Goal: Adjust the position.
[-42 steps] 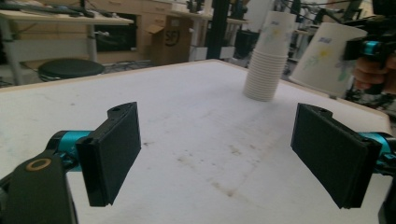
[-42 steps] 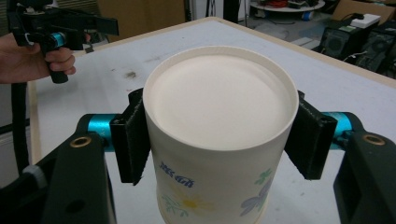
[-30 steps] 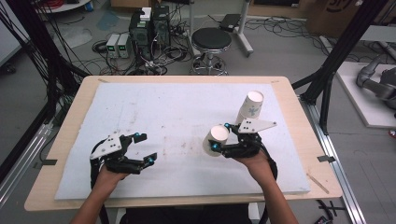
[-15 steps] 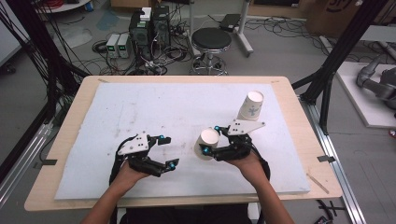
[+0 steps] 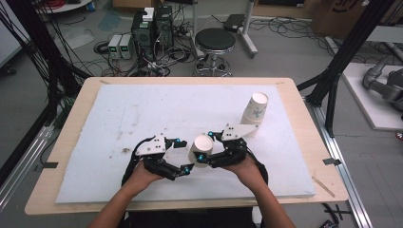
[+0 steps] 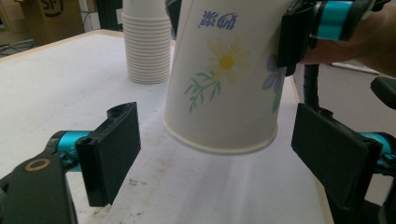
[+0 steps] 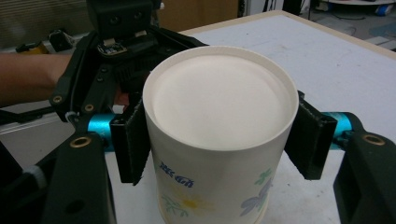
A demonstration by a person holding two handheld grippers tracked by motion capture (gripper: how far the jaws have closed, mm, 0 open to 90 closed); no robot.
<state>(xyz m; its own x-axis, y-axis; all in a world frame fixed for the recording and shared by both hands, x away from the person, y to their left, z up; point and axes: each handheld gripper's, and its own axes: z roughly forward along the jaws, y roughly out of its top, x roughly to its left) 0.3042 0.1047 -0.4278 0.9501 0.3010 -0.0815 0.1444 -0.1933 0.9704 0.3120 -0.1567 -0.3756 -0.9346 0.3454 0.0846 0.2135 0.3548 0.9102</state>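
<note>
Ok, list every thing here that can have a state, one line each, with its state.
paper cup: upside down, base up, lifted off the table, tilted, clamped near its base.
right gripper: shut on the paper cup.
left gripper: open, one jaw on either side of the cup's rim, not touching it.
stack of cups: upside down, nested, standing on the white mat, leaning slightly.

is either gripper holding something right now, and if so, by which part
The right gripper holds an upside-down paper cup, jaws clamped on its side wall near the base. The left gripper is open, holding nothing.
</note>
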